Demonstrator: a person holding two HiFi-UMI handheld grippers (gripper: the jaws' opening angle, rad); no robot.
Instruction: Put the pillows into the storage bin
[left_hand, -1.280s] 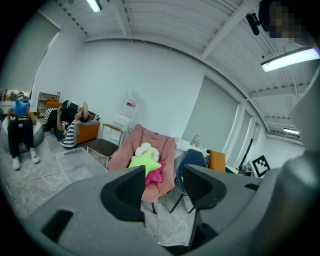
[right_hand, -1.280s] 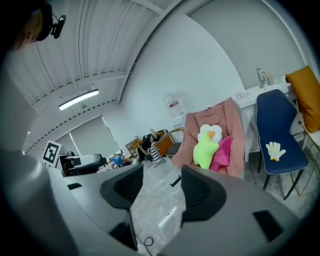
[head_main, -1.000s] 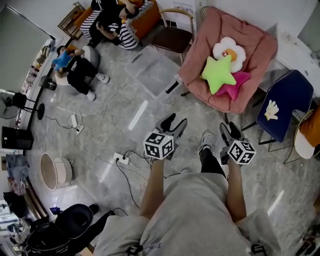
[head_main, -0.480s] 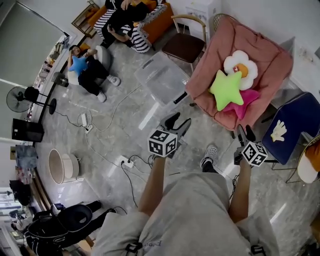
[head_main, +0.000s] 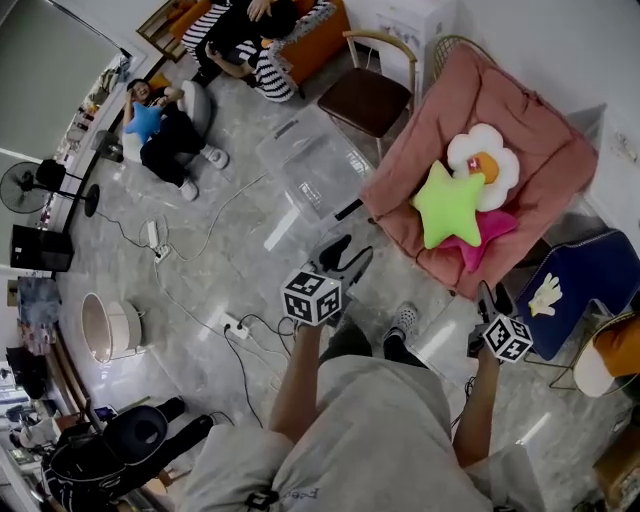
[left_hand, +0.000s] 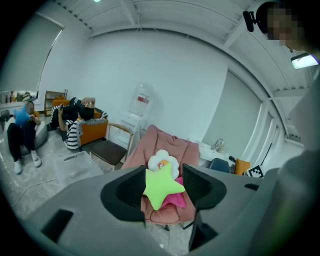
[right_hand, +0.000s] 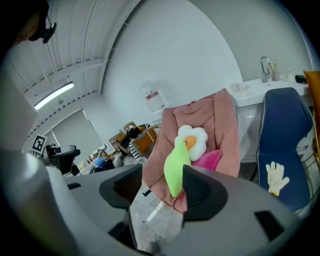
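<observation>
Pink pillow (head_main: 489, 233) mostly hidden — under green star pillow (head_main: 447, 203).

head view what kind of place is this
Probably a lounge or common room: a pink cushioned armchair holding plush pillows, an orange sofa where people sit, and a white water dispenser.

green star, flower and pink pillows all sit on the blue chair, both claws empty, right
Wrong chair: the head view shows the green star pillow, flower pillow and pink pillow on the pink chair. Left claw and right claw are empty.
</observation>
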